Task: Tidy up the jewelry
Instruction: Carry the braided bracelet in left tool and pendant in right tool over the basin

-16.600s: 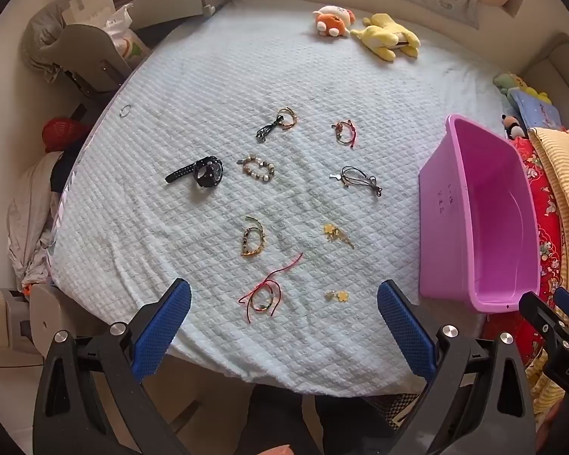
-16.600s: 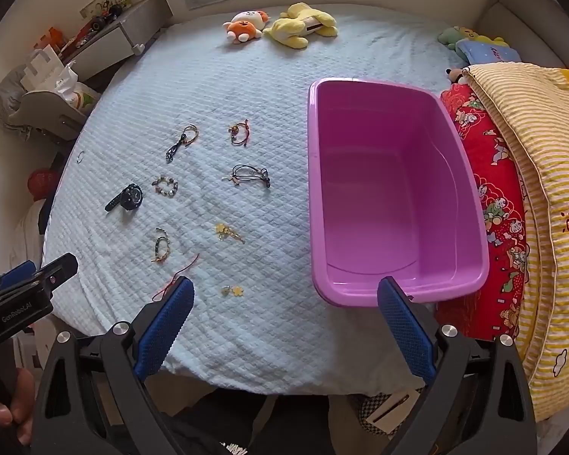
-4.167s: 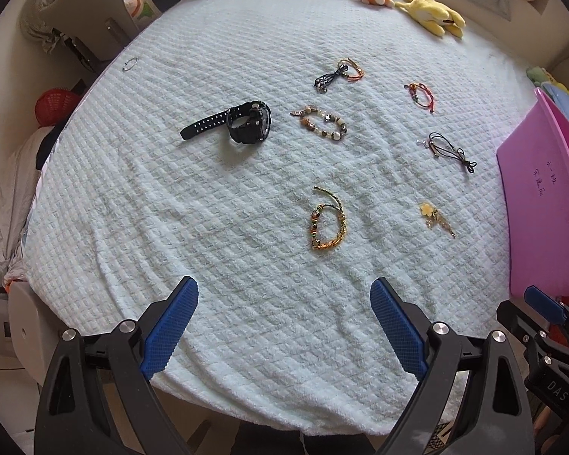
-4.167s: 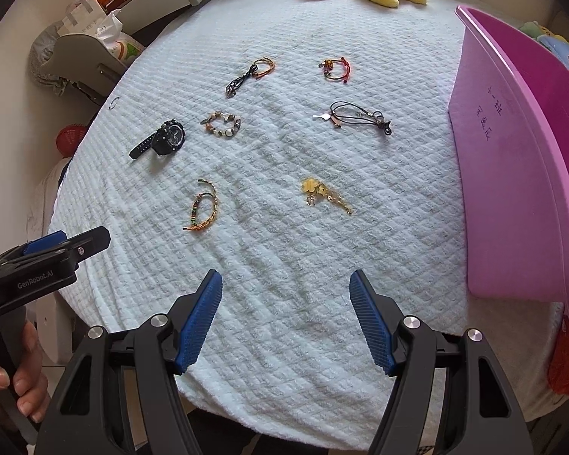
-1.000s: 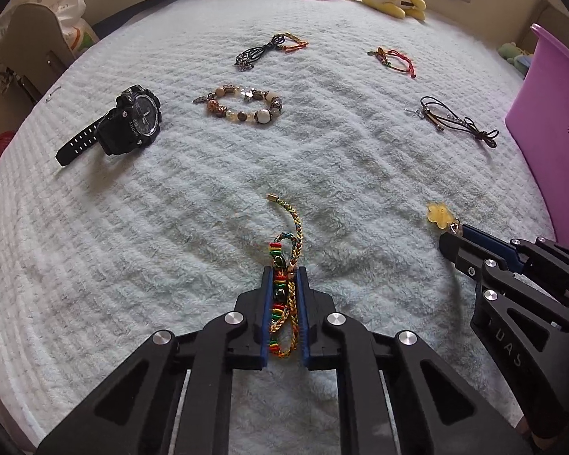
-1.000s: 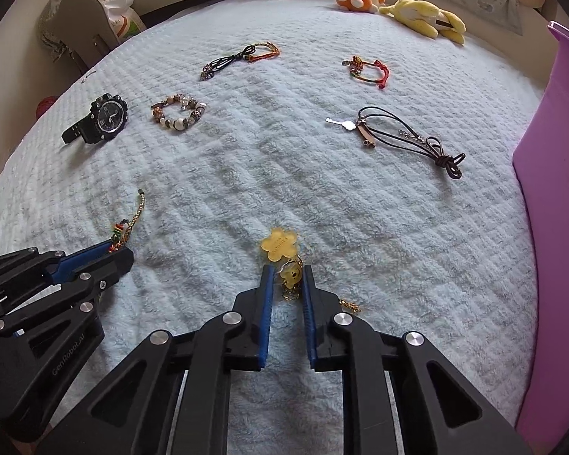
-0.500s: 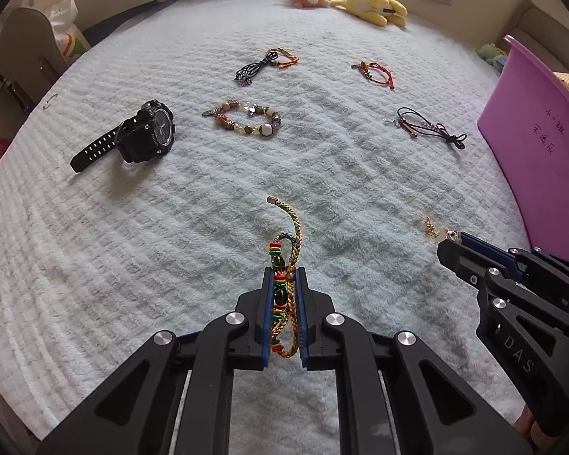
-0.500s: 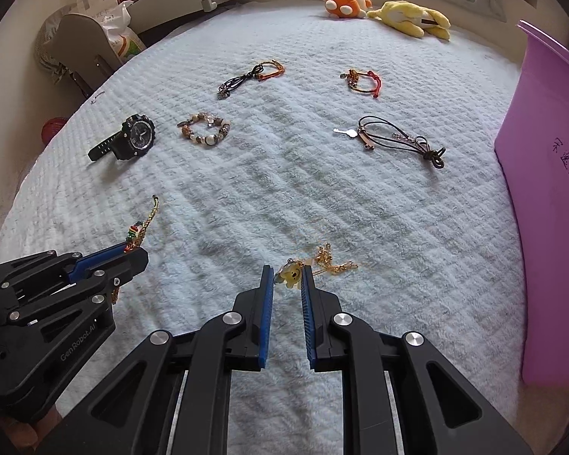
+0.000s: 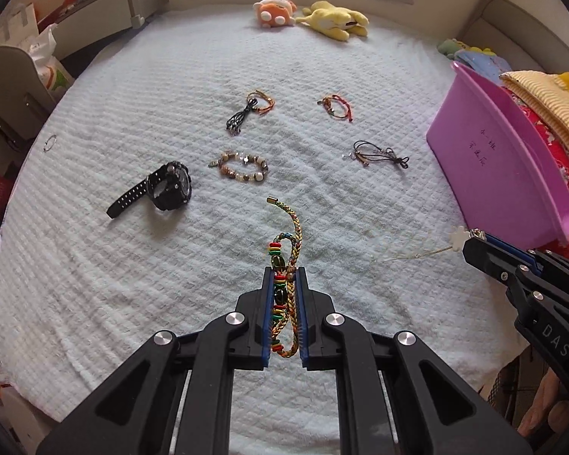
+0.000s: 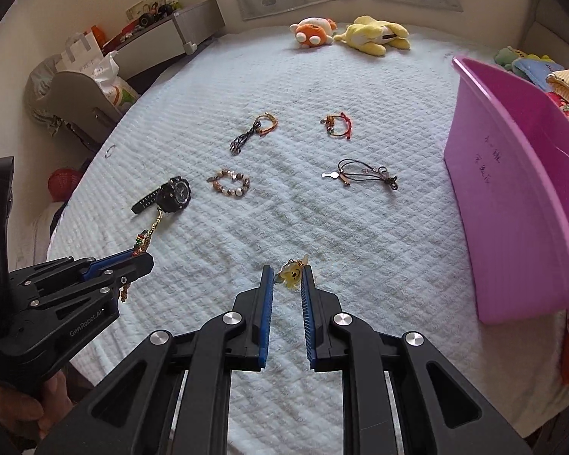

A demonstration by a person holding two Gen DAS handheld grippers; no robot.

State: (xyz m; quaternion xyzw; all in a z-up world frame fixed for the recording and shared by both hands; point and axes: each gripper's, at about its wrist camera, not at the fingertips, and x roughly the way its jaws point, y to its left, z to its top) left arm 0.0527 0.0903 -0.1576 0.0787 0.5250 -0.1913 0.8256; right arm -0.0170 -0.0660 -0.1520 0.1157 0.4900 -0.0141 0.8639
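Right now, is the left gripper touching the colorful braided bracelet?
Touching. The left wrist view shows the left gripper shut on the braided bracelet, whose beads and cord sit pinched between both blue pads, lifted off the bed.

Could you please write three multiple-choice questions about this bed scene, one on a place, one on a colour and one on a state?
1. Where does the black watch lie on the bed cover?
A. inside the tub
B. left of the beaded bracelet
C. beside the yellow plush toy

2. What colour is the tub?
A. pink
B. green
C. white

3. What is the left gripper doing?
A. standing open over the watch
B. closed on nothing
C. closed on a braided bracelet

Answers:
1 B, the watch sits just left of the beaded bracelet in both views.
2 A, its walls are pink.
3 C, the braided bracelet runs between the pads and is lifted off the cover.
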